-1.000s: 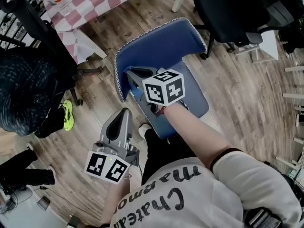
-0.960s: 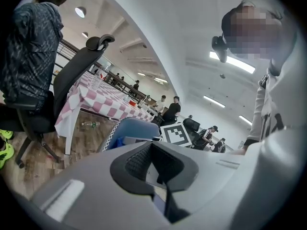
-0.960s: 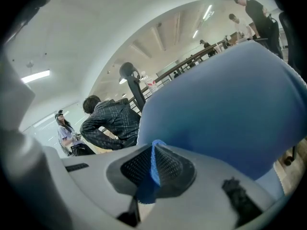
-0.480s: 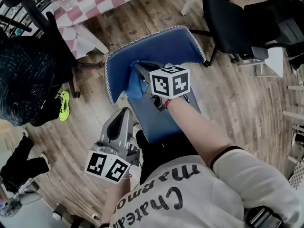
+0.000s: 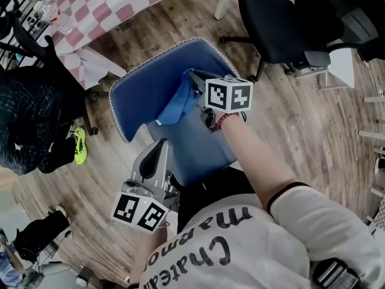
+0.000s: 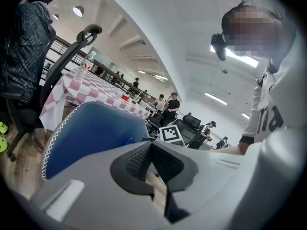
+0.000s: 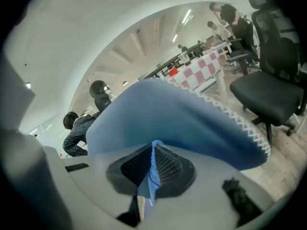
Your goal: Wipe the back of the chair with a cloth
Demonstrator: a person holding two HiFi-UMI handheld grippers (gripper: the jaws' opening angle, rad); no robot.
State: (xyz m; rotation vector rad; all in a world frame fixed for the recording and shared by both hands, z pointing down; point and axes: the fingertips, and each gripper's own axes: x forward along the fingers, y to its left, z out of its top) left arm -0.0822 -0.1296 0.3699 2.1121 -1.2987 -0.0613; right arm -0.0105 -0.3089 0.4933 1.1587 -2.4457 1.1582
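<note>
The blue chair's back [image 5: 153, 77], edged with white zigzag trim, curves up at the far side of its seat [image 5: 198, 146]. My right gripper [image 5: 191, 77] is shut on a blue cloth [image 5: 175, 106] and holds it against the inner face of the back, near its middle. In the right gripper view the cloth [image 7: 153, 174] is pinched between the pads, with the chair back [image 7: 182, 119] just beyond. My left gripper [image 5: 160, 144] hangs shut and empty, below the seat's near left corner. In the left gripper view its pads [image 6: 139, 159] meet, facing the chair back [image 6: 91, 135].
A table with a red-and-white checked cloth [image 5: 102, 5] stands behind the chair. A black office chair [image 5: 280, 17] is at the back right. A person in dark clothes [image 5: 27, 119] and a yellow-green shoe [image 5: 79, 146] are at the left, on the wooden floor [image 5: 313, 119].
My right gripper has dragged the cloth across the chair back, from its left end toward the middle. The left gripper has stayed low and shut.
</note>
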